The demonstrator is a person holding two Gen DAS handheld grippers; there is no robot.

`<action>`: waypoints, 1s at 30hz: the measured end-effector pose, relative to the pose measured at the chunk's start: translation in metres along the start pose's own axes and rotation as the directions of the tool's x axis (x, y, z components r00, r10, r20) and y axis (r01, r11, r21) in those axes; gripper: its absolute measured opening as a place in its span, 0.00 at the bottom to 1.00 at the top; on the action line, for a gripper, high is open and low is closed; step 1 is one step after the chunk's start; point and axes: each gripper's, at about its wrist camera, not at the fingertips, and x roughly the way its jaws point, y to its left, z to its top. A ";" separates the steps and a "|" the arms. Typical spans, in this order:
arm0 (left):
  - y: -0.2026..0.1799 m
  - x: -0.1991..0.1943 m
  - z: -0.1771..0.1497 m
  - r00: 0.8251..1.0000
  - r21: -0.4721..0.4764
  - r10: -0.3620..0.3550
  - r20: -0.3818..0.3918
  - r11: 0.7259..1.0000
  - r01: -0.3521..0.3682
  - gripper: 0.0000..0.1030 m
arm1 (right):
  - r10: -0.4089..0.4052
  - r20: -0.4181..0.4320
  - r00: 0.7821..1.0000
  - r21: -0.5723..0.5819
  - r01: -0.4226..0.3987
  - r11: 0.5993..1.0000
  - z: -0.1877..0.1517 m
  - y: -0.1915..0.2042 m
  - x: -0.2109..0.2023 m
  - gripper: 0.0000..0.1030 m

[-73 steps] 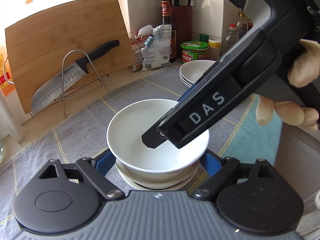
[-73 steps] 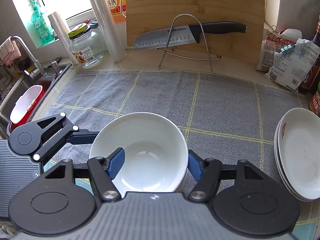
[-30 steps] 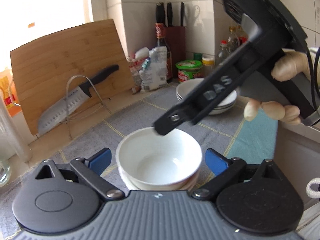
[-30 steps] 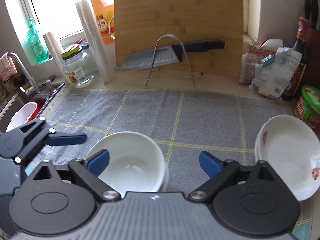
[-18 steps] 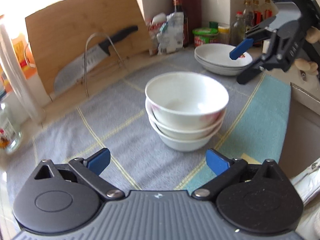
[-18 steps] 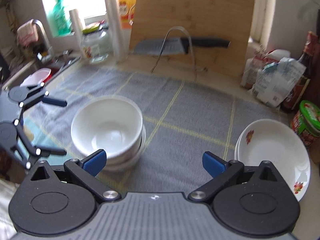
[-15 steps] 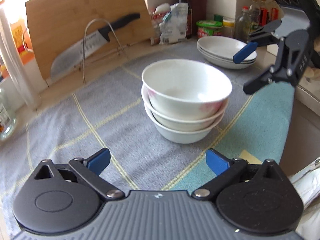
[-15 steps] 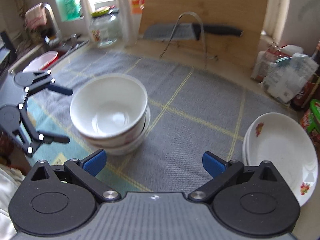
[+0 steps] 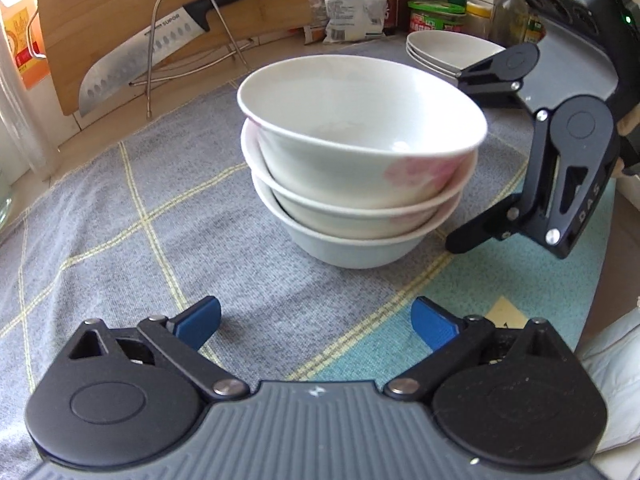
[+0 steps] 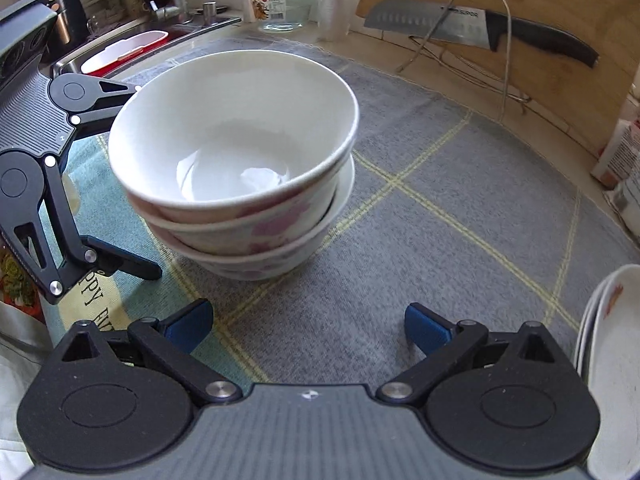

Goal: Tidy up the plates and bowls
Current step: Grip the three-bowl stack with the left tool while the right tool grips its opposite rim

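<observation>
Both your left gripper and right gripper gape wide and empty near the stack of three white pink-flowered ceramic bowls, itself well apart from the stacked white plates.

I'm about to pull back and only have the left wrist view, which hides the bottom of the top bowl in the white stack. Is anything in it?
Observer: No. The right wrist view looks down into the top white ceramic bowl, and its bottom is bare.
Operator: What lies past the stack on my left, out of my frame?
Observer: A steel sink beyond the edge of the grey checked cloth mat, with a red and white plastic tub in it.
Operator: The plates look plain white to me. Are they?
Observer: Not quite. The top plate of the stack of white plates has a red print near its rim.
</observation>
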 end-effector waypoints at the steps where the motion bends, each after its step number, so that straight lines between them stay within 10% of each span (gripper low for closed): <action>1: 0.003 0.001 0.000 1.000 -0.008 -0.013 -0.002 1.000 0.013 0.98 | -0.007 0.006 1.000 -0.008 0.007 1.000 0.001 0.001 0.002 1.00; 14: 0.022 0.010 0.008 0.987 0.128 -0.159 0.024 0.980 0.155 0.97 | -0.026 0.025 0.999 -0.018 0.026 0.999 0.005 0.003 0.008 1.00; 30: 0.026 0.019 0.030 0.945 0.411 -0.327 -0.004 0.861 0.300 0.84 | 0.086 -0.040 0.995 -0.245 -0.094 0.965 0.042 0.018 0.006 0.90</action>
